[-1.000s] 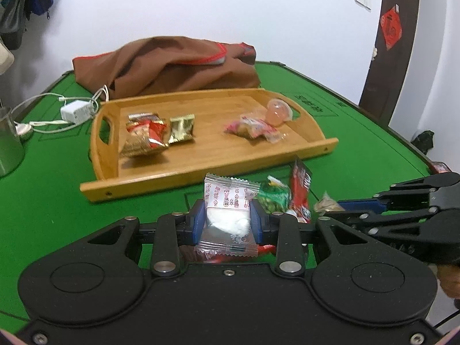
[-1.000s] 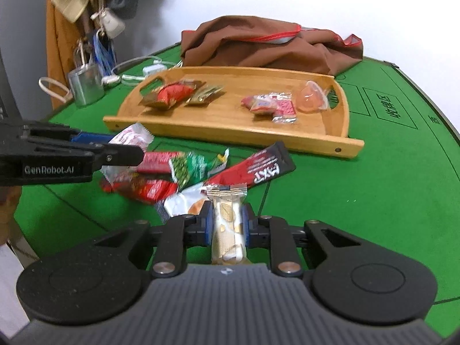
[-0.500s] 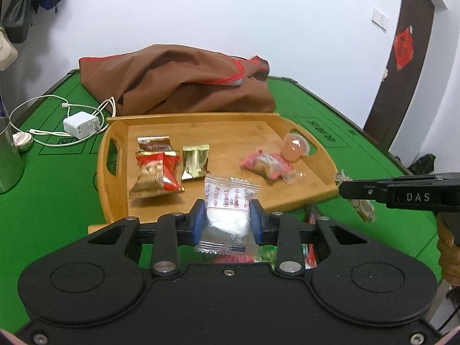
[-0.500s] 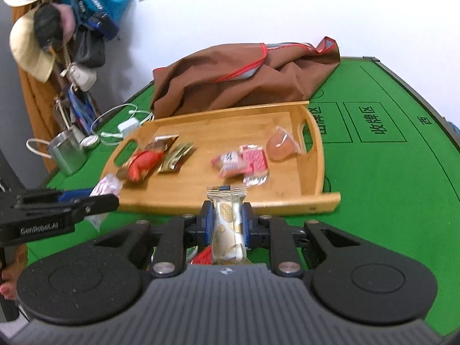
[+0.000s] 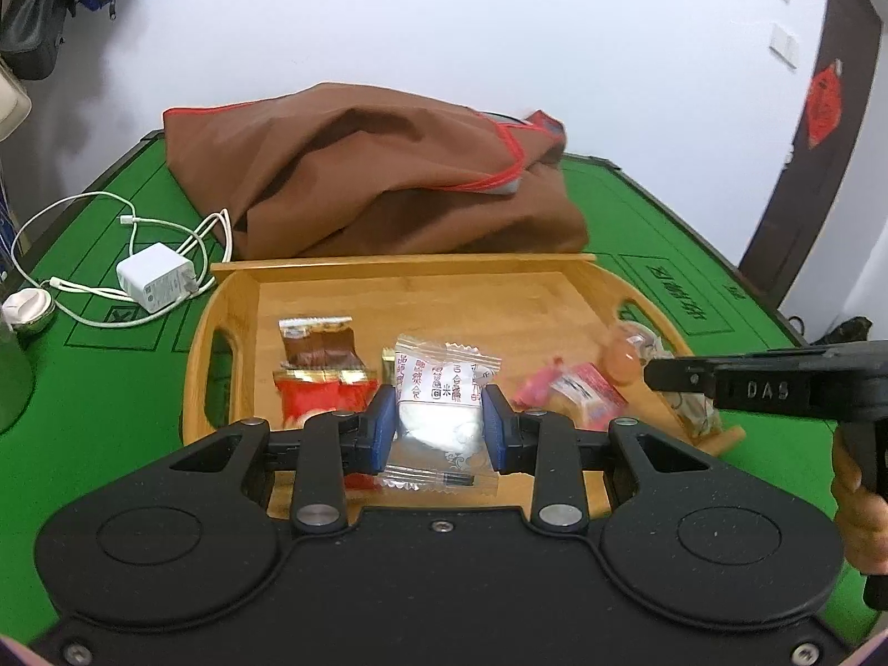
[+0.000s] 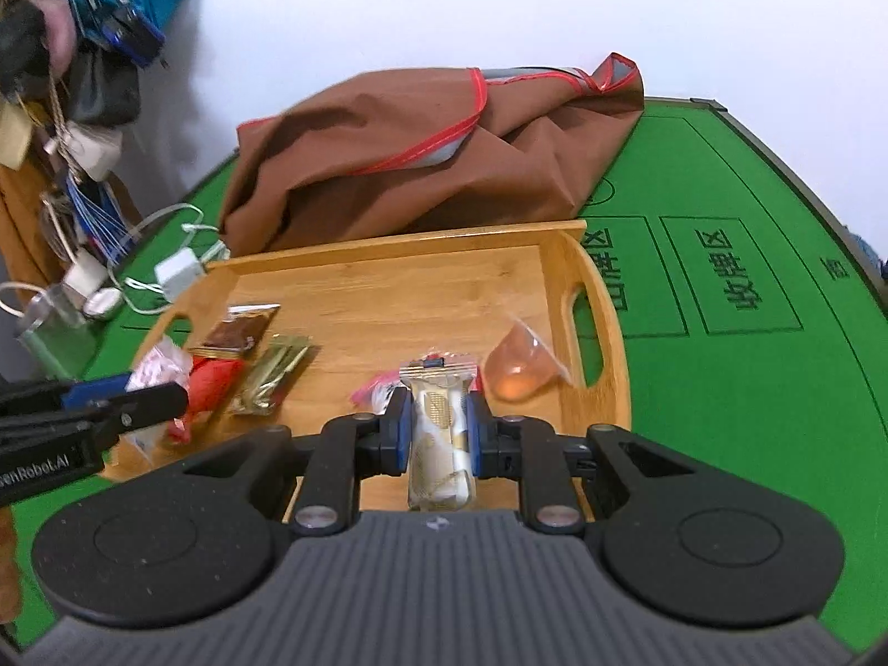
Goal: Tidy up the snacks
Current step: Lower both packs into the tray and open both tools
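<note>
Both grippers now hang over the wooden tray (image 5: pixel 583 288) rather than over the loose pile of snacks on the green table (image 6: pixel 721 416) where they were a second ago — the pile has dropped out of sight below both cameras. The left gripper (image 5: pixel 439 422) is clenched on a white rice-cake packet (image 5: pixel 441 405), pads pressing its sides. The right gripper (image 6: pixel 437 427) is clamped on a slim gold-patterned wafer bar (image 6: pixel 441 438), held upright between the pads.

The white packet sits above the left half of the tray, close to the red snack (image 5: pixel 316 397) and the brown one (image 5: pixel 319 341) already lying there. The wafer bar is over the right half, just above the pink candy packets (image 5: pixel 577 391) and near the orange jelly cup (image 6: pixel 519 369) by the handle.

That shift means the carry is nearly finished. What seems left for these two snacks is to lower each toward the tray floor and let go — likely each beside the group it hovers over. Dropping from this height could let the light packets slide or land on others, so coming lower first looks wise.
</note>
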`<state>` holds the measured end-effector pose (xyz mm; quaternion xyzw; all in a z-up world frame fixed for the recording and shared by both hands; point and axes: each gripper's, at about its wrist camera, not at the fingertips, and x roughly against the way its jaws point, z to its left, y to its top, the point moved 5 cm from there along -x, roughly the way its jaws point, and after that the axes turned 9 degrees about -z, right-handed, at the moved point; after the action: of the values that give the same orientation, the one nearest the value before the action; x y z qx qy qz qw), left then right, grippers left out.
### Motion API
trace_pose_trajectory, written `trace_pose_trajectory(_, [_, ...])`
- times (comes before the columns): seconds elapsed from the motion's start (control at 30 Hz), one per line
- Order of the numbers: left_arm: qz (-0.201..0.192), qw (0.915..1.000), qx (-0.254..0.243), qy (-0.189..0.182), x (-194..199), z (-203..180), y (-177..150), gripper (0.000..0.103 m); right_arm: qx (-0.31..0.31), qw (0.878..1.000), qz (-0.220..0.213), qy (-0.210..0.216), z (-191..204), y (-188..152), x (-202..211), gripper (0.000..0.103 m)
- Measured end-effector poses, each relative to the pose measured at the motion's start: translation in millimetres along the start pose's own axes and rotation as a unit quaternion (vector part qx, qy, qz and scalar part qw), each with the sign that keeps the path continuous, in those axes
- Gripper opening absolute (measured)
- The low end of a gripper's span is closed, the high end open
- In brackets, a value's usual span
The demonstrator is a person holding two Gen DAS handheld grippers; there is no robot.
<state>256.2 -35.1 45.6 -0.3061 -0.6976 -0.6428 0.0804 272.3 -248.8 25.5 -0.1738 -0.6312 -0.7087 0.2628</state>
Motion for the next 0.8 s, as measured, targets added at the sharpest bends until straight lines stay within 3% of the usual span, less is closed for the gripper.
trace_pose_trajectory(0.3, [0.024,0.9995,0.015,0.012,-47,3,8,0.031,0.018,0.999,0.027,-0.018,-2,3,-45,0.024])
trace_pose_trajectory(0.8, [0.053,0.9977,-0.01,0.04,-96,-7,2,0.031,0.054,0.998,0.031,-0.019,5,2,-65,0.025])
